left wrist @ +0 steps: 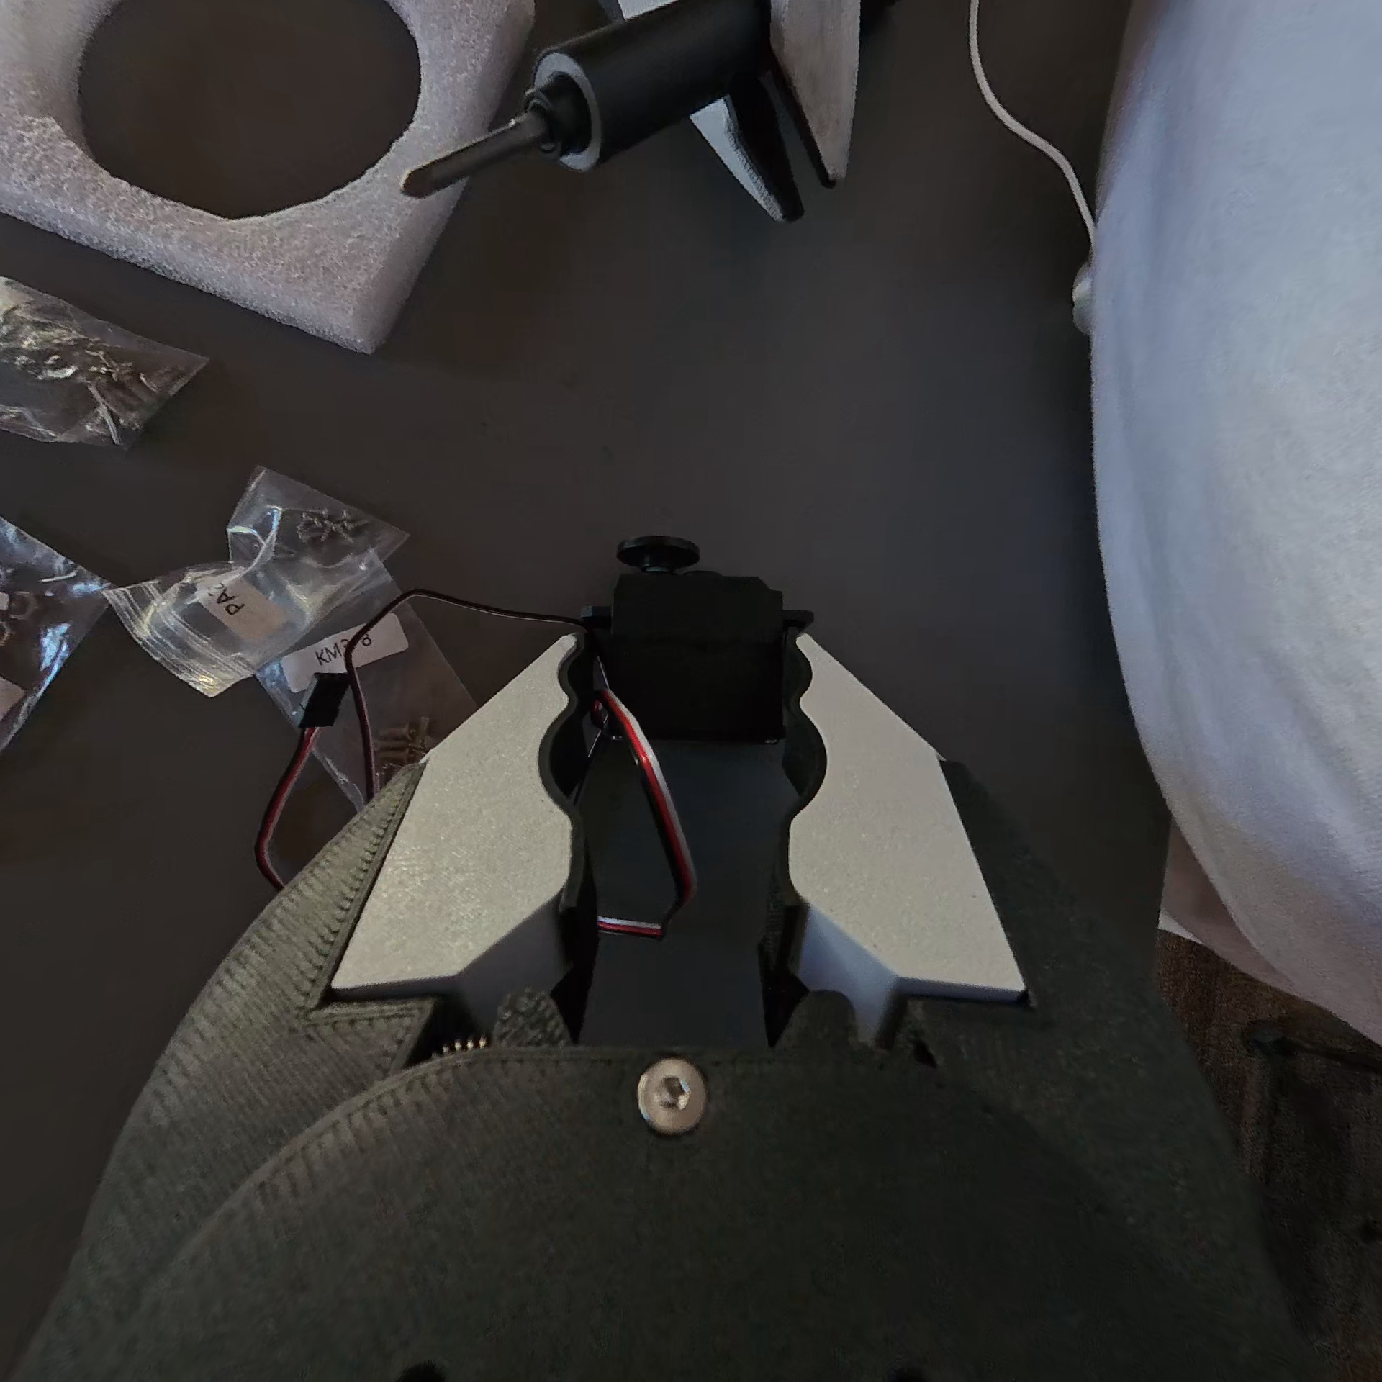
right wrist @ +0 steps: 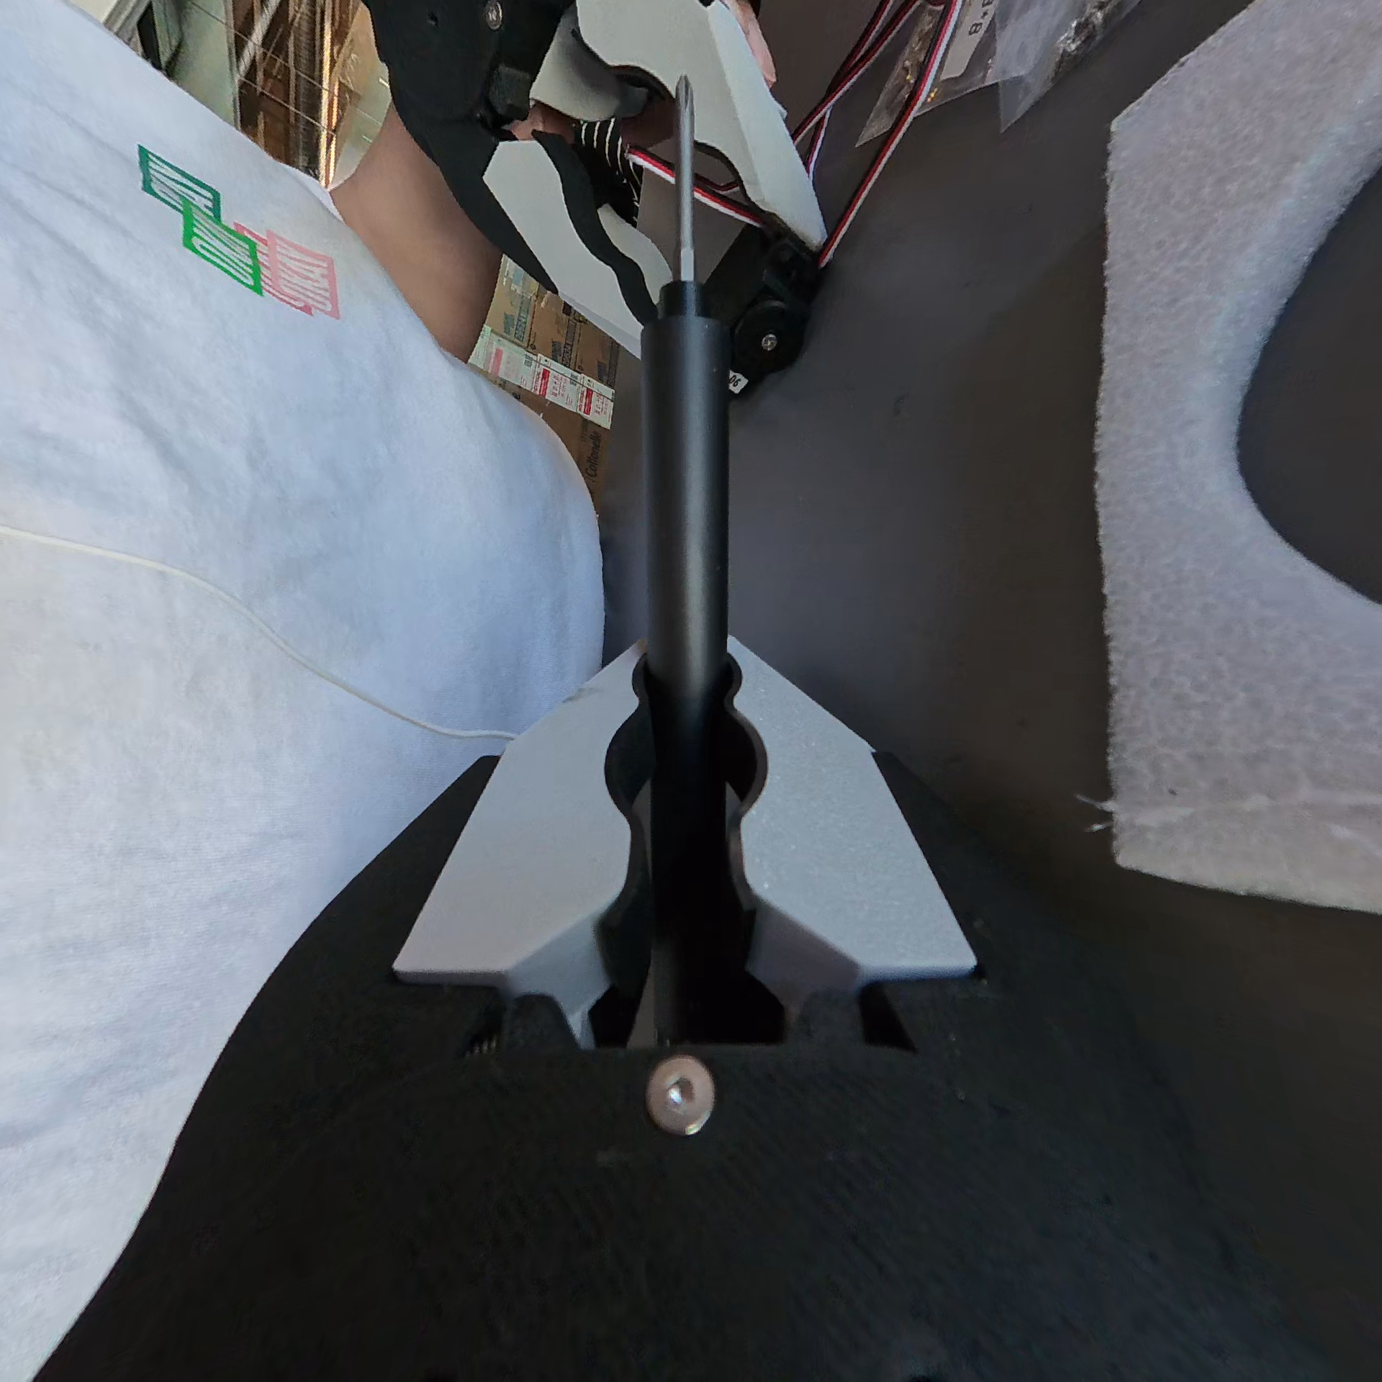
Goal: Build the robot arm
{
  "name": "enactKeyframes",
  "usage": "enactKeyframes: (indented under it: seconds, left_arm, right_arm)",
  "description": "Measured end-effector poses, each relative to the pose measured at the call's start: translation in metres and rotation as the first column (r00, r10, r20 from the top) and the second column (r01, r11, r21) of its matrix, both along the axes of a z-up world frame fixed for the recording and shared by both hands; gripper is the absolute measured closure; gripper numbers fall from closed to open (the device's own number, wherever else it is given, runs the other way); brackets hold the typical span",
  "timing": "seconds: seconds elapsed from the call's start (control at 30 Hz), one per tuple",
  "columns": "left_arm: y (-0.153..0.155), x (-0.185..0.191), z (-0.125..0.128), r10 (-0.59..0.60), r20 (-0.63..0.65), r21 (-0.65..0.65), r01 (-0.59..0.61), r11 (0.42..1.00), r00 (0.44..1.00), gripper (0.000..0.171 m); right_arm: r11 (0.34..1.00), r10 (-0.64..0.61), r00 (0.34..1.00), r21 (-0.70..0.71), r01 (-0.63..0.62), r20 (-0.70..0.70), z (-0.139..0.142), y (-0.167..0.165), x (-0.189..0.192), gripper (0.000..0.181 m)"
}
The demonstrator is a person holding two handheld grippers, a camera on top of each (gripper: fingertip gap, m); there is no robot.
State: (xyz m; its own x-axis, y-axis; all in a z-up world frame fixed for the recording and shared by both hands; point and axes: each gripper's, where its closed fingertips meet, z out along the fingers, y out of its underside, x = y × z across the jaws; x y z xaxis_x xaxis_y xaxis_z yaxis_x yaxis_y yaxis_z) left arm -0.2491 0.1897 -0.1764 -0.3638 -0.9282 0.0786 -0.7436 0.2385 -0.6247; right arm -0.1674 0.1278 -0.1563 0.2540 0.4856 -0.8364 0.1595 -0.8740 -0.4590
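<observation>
My left gripper [left wrist: 692, 643] is shut on a small black servo motor [left wrist: 695, 658] with a round black horn [left wrist: 658, 555] on top and a red, white and black cable [left wrist: 650, 808] trailing back between the fingers. It holds the servo just above the dark table [left wrist: 673, 389]. My right gripper [right wrist: 684, 665] is shut on a black screwdriver [right wrist: 684, 478], whose metal bit [right wrist: 683, 179] points toward the left gripper [right wrist: 643, 149] and the servo [right wrist: 766, 329]. In the left wrist view the screwdriver [left wrist: 568, 112] shows at the top, held by the right gripper [left wrist: 793, 112].
A white foam block with a round cut-out [left wrist: 247, 149] lies at the far left, also seen in the right wrist view [right wrist: 1234, 523]. Several clear plastic bags of small parts [left wrist: 262, 598] lie on the left. A person in a white shirt [left wrist: 1256, 523] sits close on the right, with a thin white cord [left wrist: 1047, 149]. Left tips to right tips: about 12 cm.
</observation>
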Motion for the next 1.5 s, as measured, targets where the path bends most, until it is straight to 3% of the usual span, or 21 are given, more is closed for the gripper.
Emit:
enactKeyframes:
  seconds: [0.23, 0.33, 0.5, 0.67, 0.8, 0.9, 1.0, 1.07, 1.13, 1.2, 1.3, 1.5]
  left_arm:
    - [0.001, 0.002, 0.001, 0.044, -0.015, -0.046, -0.045, 0.998, 0.999, 0.121]
    - [0.002, 0.008, 0.006, 0.132, -0.012, -0.177, -0.132, 0.975, 0.991, 0.122]
    - [0.008, 0.02, 0.025, 0.301, 0.041, -0.506, -0.24, 0.828, 0.953, 0.126]
    - [0.029, 0.037, 0.068, 0.43, 0.135, -0.744, -0.195, 0.639, 0.893, 0.126]
    - [0.068, 0.055, 0.115, 0.518, 0.275, -0.792, -0.114, 0.6, 0.81, 0.126]
    - [0.105, 0.071, 0.132, 0.574, 0.351, -0.733, -0.164, 0.66, 0.739, 0.126]
    - [0.148, 0.088, 0.14, 0.594, 0.489, -0.557, -0.296, 0.776, 0.639, 0.126]
    - [0.177, 0.099, 0.14, 0.592, 0.566, -0.422, -0.414, 0.806, 0.574, 0.126]
    - [0.201, 0.106, 0.134, 0.567, 0.635, -0.253, -0.552, 0.794, 0.524, 0.126]
    - [0.216, 0.111, 0.128, 0.524, 0.697, -0.088, -0.667, 0.74, 0.489, 0.126]
    - [0.212, 0.117, 0.122, 0.423, 0.757, 0.083, -0.715, 0.694, 0.498, 0.126]
    - [0.199, 0.121, 0.119, 0.378, 0.772, 0.115, -0.698, 0.707, 0.511, 0.126]
  right_arm:
    - [1.0, 0.0, 1.0, 0.001, 0.0, 0.003, 0.0, 0.0, 0.0, 0.172]
    - [1.0, 0.001, 1.0, -0.002, -0.001, 0.0, 0.0, 0.0, 0.0, 0.172]
    - [1.0, -0.007, 1.0, -0.006, 0.007, -0.024, 0.003, 0.001, 0.001, 0.172]
    - [0.999, -0.045, 0.999, 0.001, 0.045, -0.03, 0.004, 0.007, 0.003, 0.172]
    - [0.993, -0.115, 0.993, 0.008, 0.115, -0.038, 0.006, 0.017, 0.01, 0.172]
    - [0.985, -0.174, 0.983, 0.009, 0.174, -0.053, 0.008, 0.026, 0.016, 0.172]
    - [0.978, -0.209, 0.976, 0.011, 0.21, -0.066, 0.01, 0.031, 0.021, 0.172]
    - [0.977, -0.212, 0.975, 0.006, 0.213, -0.07, 0.01, 0.032, 0.022, 0.172]
    - [0.977, -0.211, 0.975, 0.009, 0.212, -0.067, 0.01, 0.032, 0.022, 0.172]
    - [0.977, -0.211, 0.975, 0.013, 0.212, -0.066, 0.01, 0.032, 0.022, 0.172]
    - [0.977, -0.212, 0.975, 0.012, 0.213, -0.069, 0.01, 0.032, 0.023, 0.172]
    - [0.978, -0.205, 0.977, 0.01, 0.206, -0.06, 0.009, 0.031, 0.021, 0.171]
